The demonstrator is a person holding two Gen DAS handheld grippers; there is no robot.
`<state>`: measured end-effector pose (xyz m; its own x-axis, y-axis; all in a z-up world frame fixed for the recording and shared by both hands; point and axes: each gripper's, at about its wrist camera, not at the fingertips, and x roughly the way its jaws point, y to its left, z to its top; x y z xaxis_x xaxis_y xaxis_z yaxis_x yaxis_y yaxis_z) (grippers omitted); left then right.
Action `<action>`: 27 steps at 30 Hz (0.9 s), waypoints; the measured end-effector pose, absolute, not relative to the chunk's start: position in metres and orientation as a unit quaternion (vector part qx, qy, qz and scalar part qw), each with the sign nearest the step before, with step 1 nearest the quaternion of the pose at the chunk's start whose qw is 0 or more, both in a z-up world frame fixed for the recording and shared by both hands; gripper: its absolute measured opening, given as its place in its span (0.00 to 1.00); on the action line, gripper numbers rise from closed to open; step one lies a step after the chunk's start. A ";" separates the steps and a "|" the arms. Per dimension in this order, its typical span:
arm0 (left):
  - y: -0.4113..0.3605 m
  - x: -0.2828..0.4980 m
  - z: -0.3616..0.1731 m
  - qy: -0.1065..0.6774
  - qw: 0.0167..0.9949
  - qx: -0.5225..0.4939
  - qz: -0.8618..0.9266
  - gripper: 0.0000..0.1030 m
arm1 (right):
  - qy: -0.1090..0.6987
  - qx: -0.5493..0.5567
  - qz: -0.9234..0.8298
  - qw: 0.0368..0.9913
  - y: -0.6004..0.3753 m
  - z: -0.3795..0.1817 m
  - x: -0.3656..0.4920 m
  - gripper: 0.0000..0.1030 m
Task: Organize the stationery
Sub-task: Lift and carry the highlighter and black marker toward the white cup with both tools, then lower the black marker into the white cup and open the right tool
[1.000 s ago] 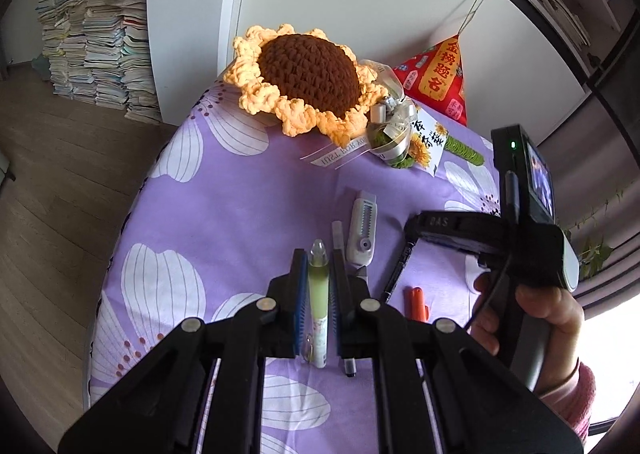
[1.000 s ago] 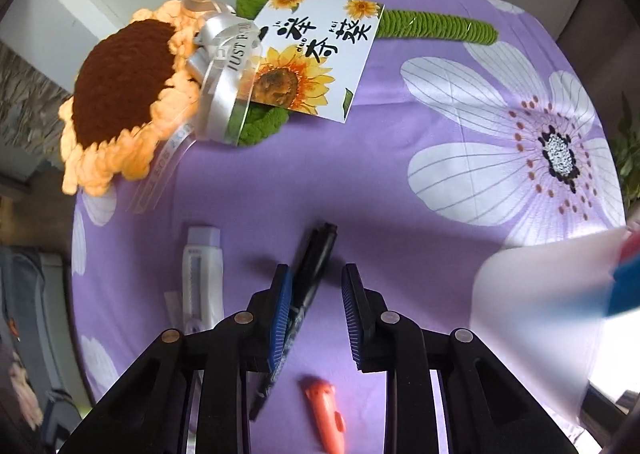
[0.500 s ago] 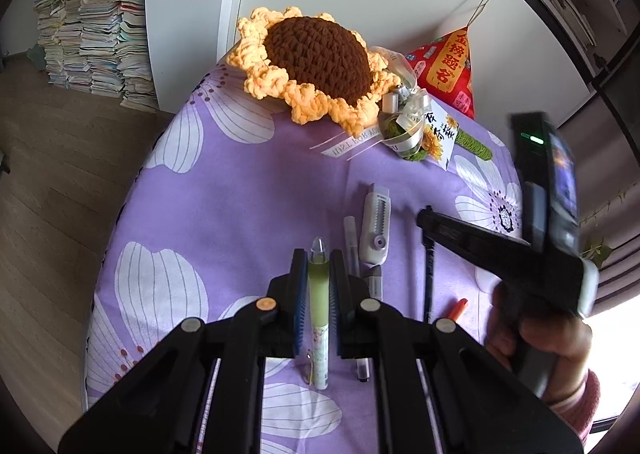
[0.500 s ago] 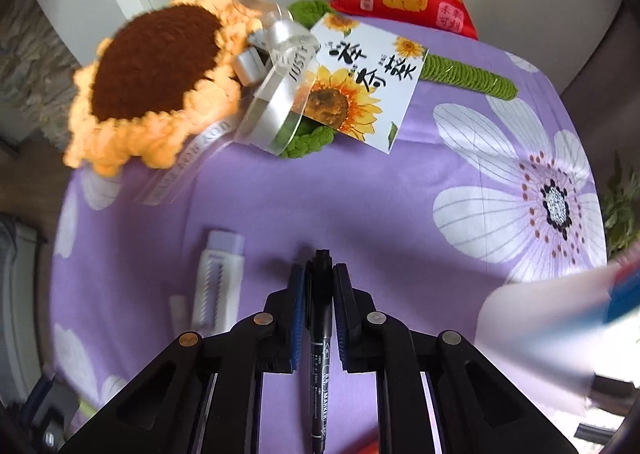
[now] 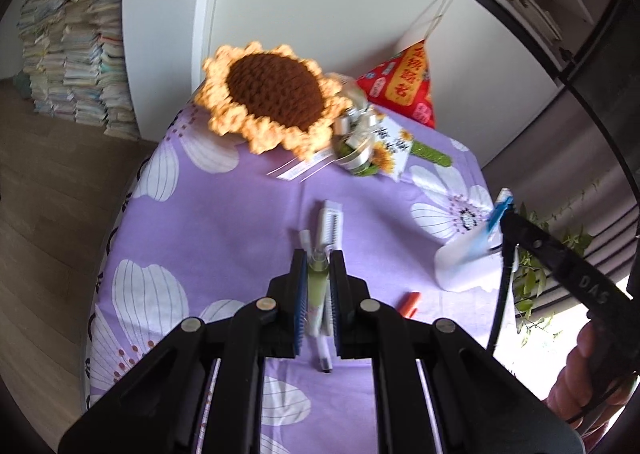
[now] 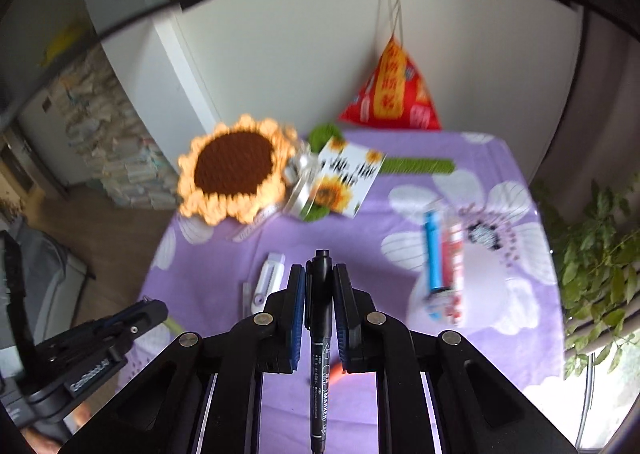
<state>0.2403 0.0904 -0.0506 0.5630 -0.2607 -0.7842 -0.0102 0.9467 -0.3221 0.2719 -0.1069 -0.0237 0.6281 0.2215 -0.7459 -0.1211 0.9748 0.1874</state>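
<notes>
Above a round table draped in a purple cloth printed with white flowers (image 6: 256, 262), the right gripper (image 6: 319, 286) is clamped tight on a black marker pen (image 6: 321, 330), the pen's capped tip jutting just past the blue-padded fingers (image 6: 298, 294) and its printed barrel trailing back between the arms. The left gripper (image 5: 319, 278) is likewise closed on a slim pale-green pen with a clear cap (image 5: 317, 286), held along the line of its fingers and clear of the cloth.

On the cloth just beyond the left gripper lies a white correction-tape dispenser (image 5: 330, 224), with a thin white pen (image 5: 326, 338) beside it, partly hidden behind the gripper's fingers. A small orange cap-like piece (image 5: 411, 303) lies to the right, near a white translucent pouch (image 6: 476, 286) that holds a blue pen (image 6: 433, 254) and a red-and-white one (image 6: 454, 254).

At the table's far side sit a crocheted sunflower with orange petals and a brown centre (image 5: 272, 94), a ribboned card printed with a sunflower (image 6: 346, 182) and a red triangular pouch with yellow lettering (image 6: 394, 94). Both views are slightly blurred.
</notes>
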 end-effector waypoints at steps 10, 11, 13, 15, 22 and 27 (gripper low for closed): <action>0.055 0.231 -0.017 0.435 0.887 -0.121 -0.095 0.09 | 0.349 0.093 0.026 0.932 -0.177 0.016 0.264 0.14; 0.052 0.230 -0.014 0.433 0.888 -0.119 -0.097 0.09 | 0.346 0.097 0.023 0.933 -0.183 0.017 0.265 0.14; 0.046 0.230 -0.010 0.430 0.890 -0.115 -0.100 0.09 | 0.333 0.098 0.017 0.938 -0.190 0.019 0.266 0.14; 0.036 0.230 -0.003 0.425 0.893 -0.107 -0.104 0.09 | 0.311 0.097 0.010 0.945 -0.195 0.022 0.267 0.14; 0.013 0.229 0.014 0.415 0.897 -0.093 -0.119 0.09 | 0.253 0.106 0.023 0.961 -0.201 0.013 0.287 0.14; 0.004 0.229 0.020 0.414 0.897 -0.089 -0.123 0.09 | 0.260 0.114 0.011 0.959 -0.209 -0.011 0.302 0.14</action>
